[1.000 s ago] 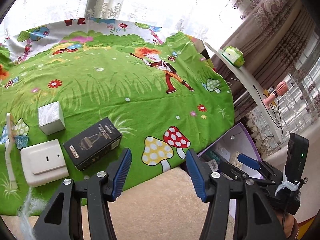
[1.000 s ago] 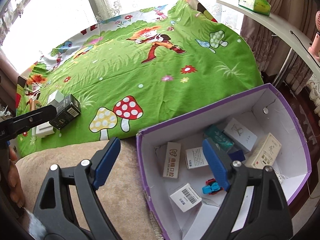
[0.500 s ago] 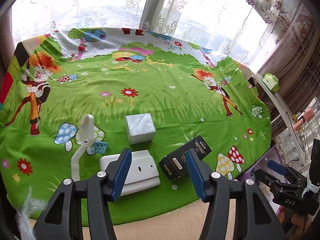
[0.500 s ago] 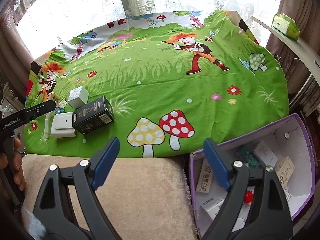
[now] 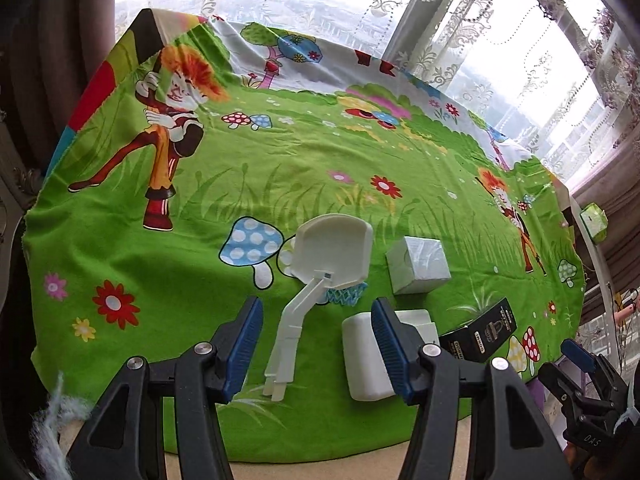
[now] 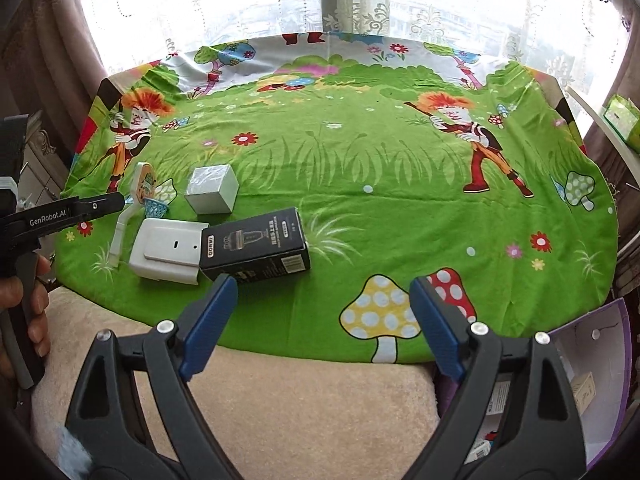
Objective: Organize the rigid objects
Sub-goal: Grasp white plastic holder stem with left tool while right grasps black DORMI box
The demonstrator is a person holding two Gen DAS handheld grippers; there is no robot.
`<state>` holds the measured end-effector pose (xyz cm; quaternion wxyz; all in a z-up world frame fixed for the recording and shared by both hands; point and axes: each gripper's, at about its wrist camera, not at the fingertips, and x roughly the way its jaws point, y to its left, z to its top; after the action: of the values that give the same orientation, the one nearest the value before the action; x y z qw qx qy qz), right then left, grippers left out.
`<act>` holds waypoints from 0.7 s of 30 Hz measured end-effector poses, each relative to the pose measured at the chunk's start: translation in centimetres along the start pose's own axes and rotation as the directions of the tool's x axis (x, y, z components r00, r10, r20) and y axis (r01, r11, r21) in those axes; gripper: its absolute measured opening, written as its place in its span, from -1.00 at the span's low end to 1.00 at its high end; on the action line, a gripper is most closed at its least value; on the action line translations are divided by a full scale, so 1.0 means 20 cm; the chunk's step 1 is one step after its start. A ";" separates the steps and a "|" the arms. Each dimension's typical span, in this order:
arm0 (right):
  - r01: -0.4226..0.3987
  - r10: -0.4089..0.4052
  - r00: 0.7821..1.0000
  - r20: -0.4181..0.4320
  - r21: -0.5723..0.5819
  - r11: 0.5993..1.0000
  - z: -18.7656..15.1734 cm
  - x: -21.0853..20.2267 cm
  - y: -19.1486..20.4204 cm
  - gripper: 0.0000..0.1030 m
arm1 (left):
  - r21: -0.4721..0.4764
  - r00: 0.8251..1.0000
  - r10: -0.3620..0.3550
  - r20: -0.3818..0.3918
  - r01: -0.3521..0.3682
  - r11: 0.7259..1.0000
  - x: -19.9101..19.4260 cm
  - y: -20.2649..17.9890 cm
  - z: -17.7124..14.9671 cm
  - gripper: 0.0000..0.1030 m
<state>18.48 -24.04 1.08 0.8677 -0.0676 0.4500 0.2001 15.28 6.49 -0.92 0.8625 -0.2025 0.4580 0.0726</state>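
1. Left claw [image 5: 316, 344]: blue-padded jaws stand wide apart and hold nothing. It hovers low over the near left part of the surface [image 5: 120, 248], which carries a green cartoon-print cloth. The stem of the toy hoop lies between the jaws on the cloth, untouched as far as the left wrist view shows.
2. Toy basketball hoop [image 5: 320, 268]: white backboard with a blue net, lying flat on the cloth, pole pointing toward the near edge. It is the leftmost item of the group.
3. White flat case [image 6: 166, 250]: lies just right of the hoop's pole, near the front edge. Its right end touches or slips under the black box; which one cannot be told.
4. Silver-white cube box [image 6: 212, 194]: rests behind the case, just beside the hoop's net, apart from the black box.
5. Black box [image 6: 256, 246]: lies flat, printed face up, the rightmost of the four items.
6. Right claw [image 6: 320, 320]: jaws wide apart, empty, held over the beige cushion [image 6: 280, 400] at the near edge of the cloth, right of the black box and not touching it.
7. Purple-rimmed carton [image 6: 592, 360]: sits at the far right below the cloth's edge; small boxes show inside, mostly hidden by the claw.
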 end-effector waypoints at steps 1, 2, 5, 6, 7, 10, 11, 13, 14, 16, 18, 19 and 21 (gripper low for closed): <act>-0.006 0.006 1.000 -0.003 -0.012 1.000 0.00 0.01 0.02 0.74 | -0.017 1.000 0.001 -0.007 -0.002 1.000 0.01 0.02 0.00 0.11; -0.011 0.011 1.000 -0.004 -0.026 1.000 0.01 0.03 0.04 0.74 | -0.030 1.000 -0.001 -0.016 0.000 1.000 0.03 0.04 0.00 0.11; -0.029 0.028 1.000 -0.014 -0.072 0.997 0.02 0.07 0.10 0.74 | -0.041 0.999 -0.003 -0.039 0.002 0.999 0.06 0.06 -0.02 0.10; -0.031 0.030 0.999 -0.018 -0.084 0.996 0.02 0.08 0.12 0.74 | -0.037 0.999 -0.005 -0.046 0.003 0.999 0.08 0.05 -0.02 0.10; -0.036 0.034 0.999 -0.018 -0.095 0.995 0.03 0.09 0.13 0.74 | -0.034 0.999 -0.004 -0.052 0.003 0.999 0.08 0.05 -0.02 0.10; -0.050 0.047 0.998 -0.028 -0.116 0.992 0.04 0.12 0.16 0.74 | -0.031 0.998 -0.014 -0.067 0.012 0.999 0.11 0.05 -0.03 0.05; -0.054 0.050 0.998 -0.032 -0.119 0.991 0.04 0.13 0.17 0.74 | -0.031 0.997 -0.018 -0.072 0.016 0.999 0.11 0.05 -0.03 0.03; -0.061 0.056 0.997 -0.043 -0.126 0.990 0.04 0.16 0.19 0.74 | -0.029 0.996 -0.022 -0.083 0.020 0.999 0.13 0.05 -0.03 -0.01; -0.063 0.057 0.997 -0.048 -0.131 0.989 0.05 0.17 0.19 0.74 | -0.027 0.996 -0.024 -0.088 0.021 0.999 0.15 0.05 -0.03 -0.04; -0.070 0.062 0.996 -0.059 -0.142 0.987 0.05 0.19 0.21 0.74 | -0.027 0.995 -0.024 -0.100 0.021 0.999 0.17 0.05 -0.03 -0.15; -0.079 0.069 0.995 -0.069 -0.157 0.984 0.06 0.21 0.22 0.74 | -0.023 0.994 -0.029 -0.106 0.026 0.999 0.18 0.05 -0.03 -0.26; -0.082 0.071 0.995 -0.074 -0.163 0.983 0.06 0.23 0.23 0.74 | -0.018 0.994 -0.032 -0.106 0.030 0.999 0.18 0.05 -0.03 -0.33; -0.085 0.072 0.994 -0.084 -0.172 0.981 0.07 0.25 0.25 0.74 | -0.006 0.994 -0.037 -0.107 0.037 0.999 0.18 0.03 -0.03 -0.41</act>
<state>20.05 -17.70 -1.92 0.8317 -0.1336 0.4662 0.2703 16.66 6.63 -4.36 0.8376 -0.2163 0.4994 0.0467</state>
